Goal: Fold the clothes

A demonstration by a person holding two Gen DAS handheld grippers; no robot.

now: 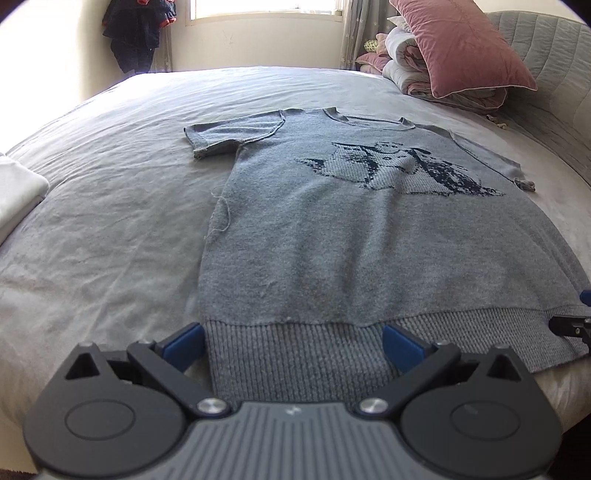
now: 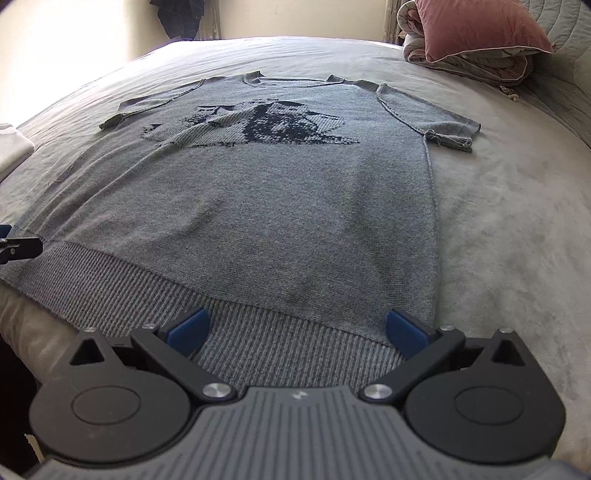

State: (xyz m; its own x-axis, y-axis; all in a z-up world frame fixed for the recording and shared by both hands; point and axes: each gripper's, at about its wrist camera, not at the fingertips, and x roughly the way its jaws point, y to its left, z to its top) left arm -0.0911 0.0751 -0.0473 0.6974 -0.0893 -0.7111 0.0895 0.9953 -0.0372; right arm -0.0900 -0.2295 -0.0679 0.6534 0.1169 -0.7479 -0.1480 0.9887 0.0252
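Flat on one bed [image 1: 110, 192], one grey sweater [image 1: 332, 251], left gripper [image 1: 293, 349] and right gripper [image 2: 297, 334], fingers spread wide

Left tongs [image 1: 293, 341] and right tongs [image 2: 297, 328]: black linkage arms, blue fingertip pads [image 2: 188, 329], silver pivot screws at 5 and 7 o'clock of the pads, round black housings, ribbed grey body.

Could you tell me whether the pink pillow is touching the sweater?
Apart. The right wrist view shows bare bed between the pillow and the sweater.
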